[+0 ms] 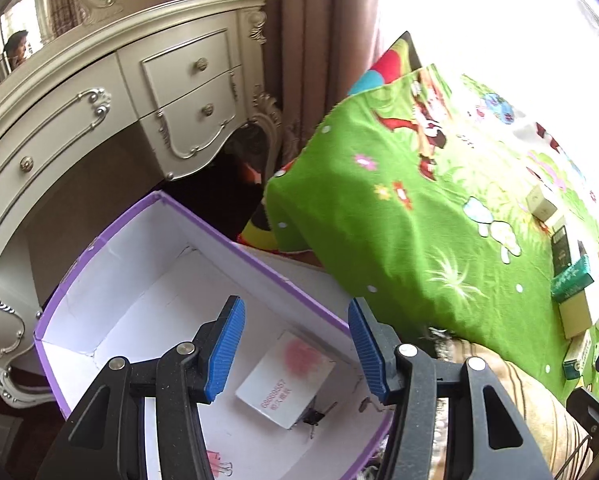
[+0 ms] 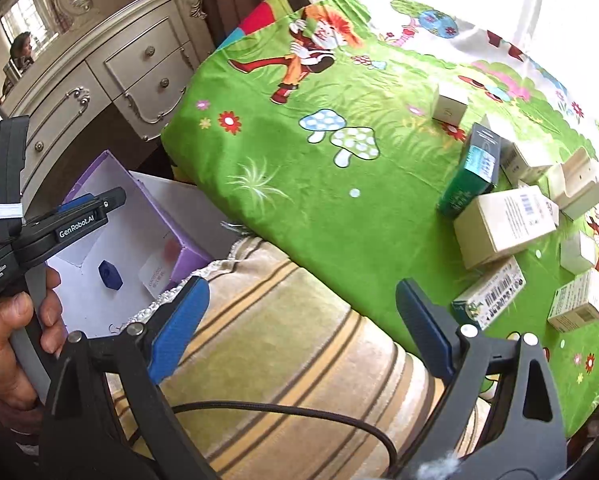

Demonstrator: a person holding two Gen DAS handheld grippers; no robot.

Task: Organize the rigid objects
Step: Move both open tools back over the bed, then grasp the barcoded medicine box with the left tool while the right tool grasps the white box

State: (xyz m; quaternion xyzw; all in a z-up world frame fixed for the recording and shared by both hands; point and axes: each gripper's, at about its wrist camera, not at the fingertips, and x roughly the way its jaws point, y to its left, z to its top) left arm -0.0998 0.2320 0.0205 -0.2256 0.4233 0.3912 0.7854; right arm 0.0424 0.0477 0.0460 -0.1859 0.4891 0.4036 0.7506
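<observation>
Though both gaping empty, left hand-held gripper (image 1: pixel 296 350) over purple box (image 1: pixel 99 240), right hand-held gripper (image 2: pixel 302 326) near cartons (image 2: pixel 503 224).

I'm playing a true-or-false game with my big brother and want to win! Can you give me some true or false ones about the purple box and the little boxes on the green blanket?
1. The purple box has a white card lying inside it. True.
2. The left gripper is squeezing the white card. False: its jaws are open above the box and hold nothing.
3. The small cartons are on the green cartoon blanket. True.
4. The right gripper is holding the dark green carton. False: it is open and empty, and that carton lies on the blanket.
5. The purple box is full to the top. False: most of its white floor shows.
</observation>
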